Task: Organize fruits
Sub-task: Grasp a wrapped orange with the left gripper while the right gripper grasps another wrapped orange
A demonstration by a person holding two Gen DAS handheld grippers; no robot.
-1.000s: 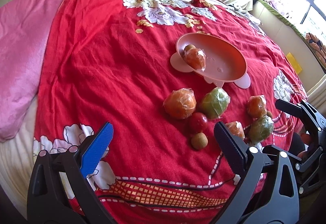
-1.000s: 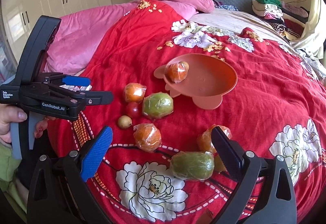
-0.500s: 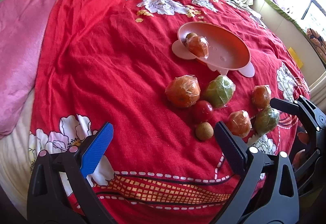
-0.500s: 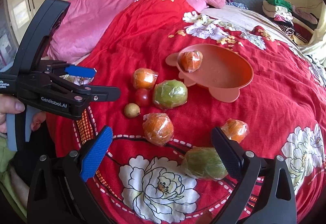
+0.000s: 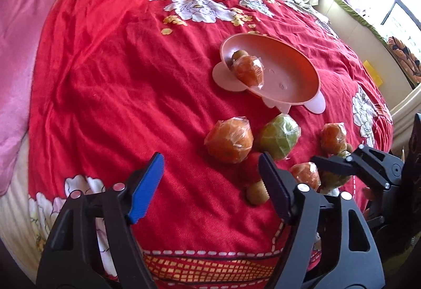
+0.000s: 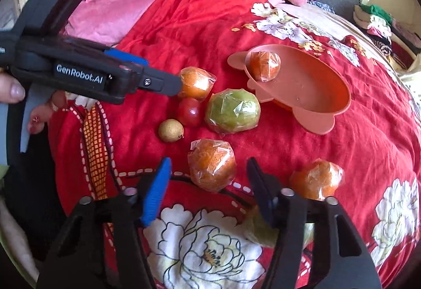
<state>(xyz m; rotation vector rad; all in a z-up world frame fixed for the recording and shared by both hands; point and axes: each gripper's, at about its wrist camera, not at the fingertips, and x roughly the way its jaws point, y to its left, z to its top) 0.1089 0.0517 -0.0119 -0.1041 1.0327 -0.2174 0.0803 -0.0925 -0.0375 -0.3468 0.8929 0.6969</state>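
I am steering two handheld grippers over a bed spread with a red floral quilt (image 6: 184, 25), and the sorting has barely begun. Nearest me in the right wrist view, my right gripper (image 6: 208, 178) has just been narrowing its jaws; a plastic-wrapped orange (image 6: 211, 168) sits just beyond the fingertips, not yet pinched, so that gripper is open and carries nothing. Half hidden under its right finger lies a wrapped green fruit (image 6: 252, 228), and just to the right rests another wrapped orange (image 6: 315, 179). In the left wrist view, my left gripper (image 5: 210, 170) has also been drawing its jaws in, with only bare quilt between them; it too is open and empty. A little farther off is a loose cluster: a small brown round fruit (image 6: 170, 130), a red tomato-like fruit (image 6: 189, 111), a large wrapped green fruit (image 6: 232, 110), and to its far left a third wrapped orange (image 6: 196, 82). Farthest of all sits the salmon-pink oval tray (image 6: 329, 94), which holds one wrapped orange (image 6: 264, 65) against its left wall; the left wrist view shows a small brown-green fruit (image 5: 238, 55) tucked behind it. So I judge two fruits are placed and seven lie outside on the quilt, all waiting to be carried to the tray.
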